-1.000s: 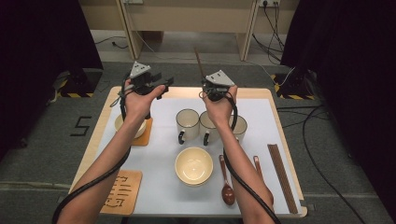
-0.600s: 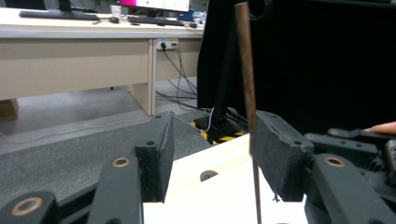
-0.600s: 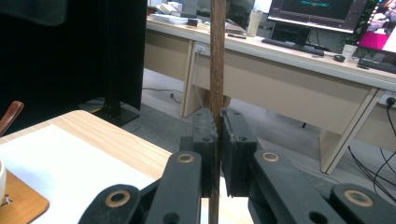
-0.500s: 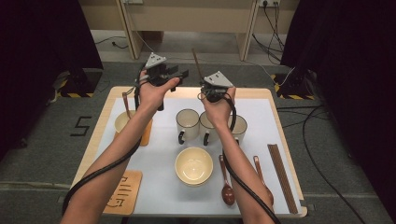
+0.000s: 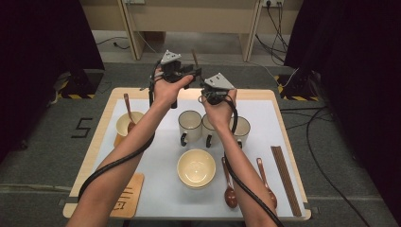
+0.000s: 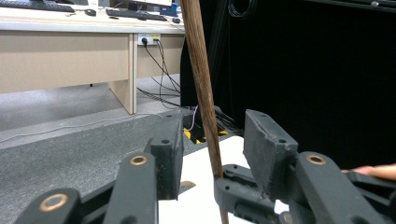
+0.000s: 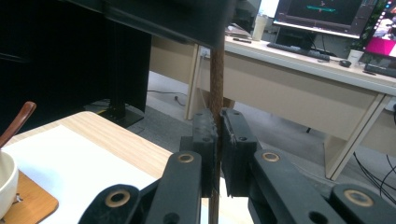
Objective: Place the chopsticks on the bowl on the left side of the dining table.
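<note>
A thin brown wooden stick stands upright, and my right gripper is shut on it. In the high view the right gripper is held above the table's far edge, over the mugs. My left gripper sits just left of it, and the stick's top pokes up above both. In the left gripper view the stick runs between my left gripper's two jaws. Those jaws have just been closing, and a gap still shows on each side of the stick.
On the white mat stand two cream mugs, a cream bowl, two brown spoons and dark chopsticks. At left, a bowl with a spoon rests on a wooden coaster. A wooden plaque lies front left.
My left gripper has moved right from above the left bowl up to the right gripper, and its jaws have narrowed around the stick. The right gripper has stayed put.
</note>
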